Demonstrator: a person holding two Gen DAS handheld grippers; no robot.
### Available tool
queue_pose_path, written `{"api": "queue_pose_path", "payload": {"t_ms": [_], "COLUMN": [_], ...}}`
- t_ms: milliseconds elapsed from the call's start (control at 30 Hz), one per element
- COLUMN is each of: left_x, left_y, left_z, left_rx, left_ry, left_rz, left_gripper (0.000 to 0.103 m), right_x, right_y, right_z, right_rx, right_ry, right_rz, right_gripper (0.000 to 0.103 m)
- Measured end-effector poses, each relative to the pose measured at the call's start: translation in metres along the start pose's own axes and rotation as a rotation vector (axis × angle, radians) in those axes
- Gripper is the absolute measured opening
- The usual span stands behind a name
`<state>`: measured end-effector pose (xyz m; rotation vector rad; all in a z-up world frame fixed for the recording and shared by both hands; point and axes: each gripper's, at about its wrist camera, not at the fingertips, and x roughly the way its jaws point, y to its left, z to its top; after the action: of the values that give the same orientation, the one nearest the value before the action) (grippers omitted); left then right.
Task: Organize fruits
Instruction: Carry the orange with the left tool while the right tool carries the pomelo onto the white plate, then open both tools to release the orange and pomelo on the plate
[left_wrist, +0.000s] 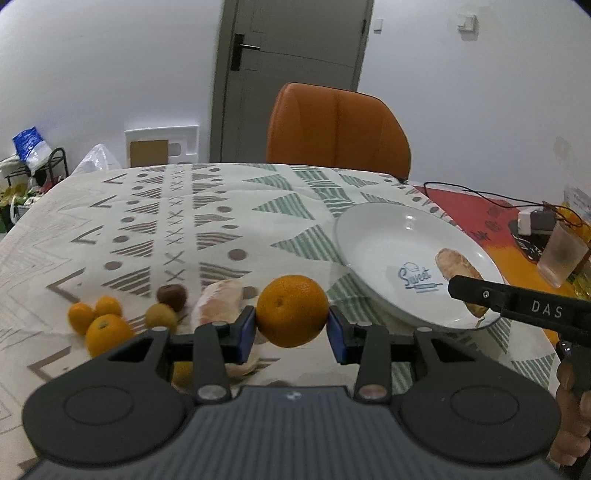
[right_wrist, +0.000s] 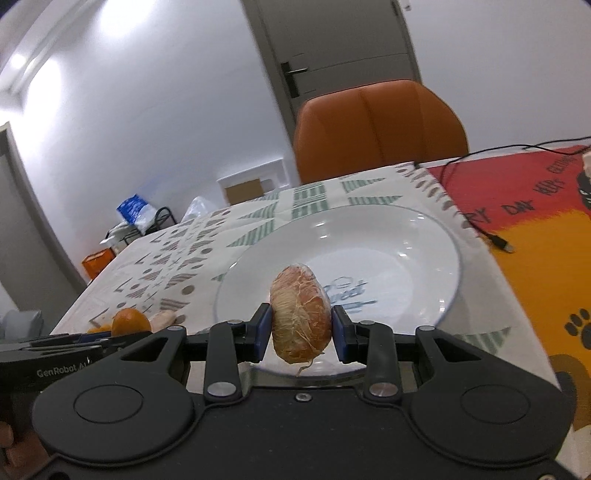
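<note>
So on the lower left of the left view there's a bunch of loose fruit (left_wrist: 107, 321) sitting on the tablecloth (left_wrist: 155, 221), and the left gripper (left_wrist: 291, 332) is clamping an orange (left_wrist: 291, 311) in the middle of the frame, carrying it above the cloth. Over to the right the white plate (left_wrist: 388, 236) is waiting. The right gripper (right_wrist: 300, 334) is pinching a peeled segment (right_wrist: 300, 318) right over the plate's near edge. Looks like the drop-off step: next I'd guess both are needing to lower over the plate and let go gently.
</note>
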<state>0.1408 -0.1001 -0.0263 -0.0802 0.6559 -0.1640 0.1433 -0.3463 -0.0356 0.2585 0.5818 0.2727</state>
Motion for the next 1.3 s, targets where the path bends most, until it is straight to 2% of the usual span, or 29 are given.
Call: {"api": "queue_pose_path", "payload": {"t_ms": [367,433,733,1033,1300], "left_x": [0.016,0.021,0.038,0.036,0.028], "left_y": [-0.037,-0.042,-0.060,-0.071,-0.059], "left_z": [0.019,0.023,0.028,0.036,0.037], "left_rx": [0.077,0.086,0.114,0.137,0.107], "left_ry": [-0.021,-0.021,0.004,-0.037,-0.023], "left_rz": [-0.044,-0.042,-0.052,-0.043,-0.016], "left_gripper": [0.040,0.040,0.040,0.043,0.047], "right_x": [0.003,0.002,-0.007,-0.019,-0.022], "right_y": [-0.024,-0.026,-0.032,-0.036,-0.029], "right_z": [0.012,0.014,0.011,0.003,0.002], "right_rx": [0.030,0.030,0.042,0.071,0.077], "right_ry": [-0.046,-0.055,-0.068,-0.060,-0.070], "right_rz": [-0.058,-0.070,-0.058,-0.042,-0.024], "right_gripper": [0.033,0.036,0.038,0.038,0.038]}}
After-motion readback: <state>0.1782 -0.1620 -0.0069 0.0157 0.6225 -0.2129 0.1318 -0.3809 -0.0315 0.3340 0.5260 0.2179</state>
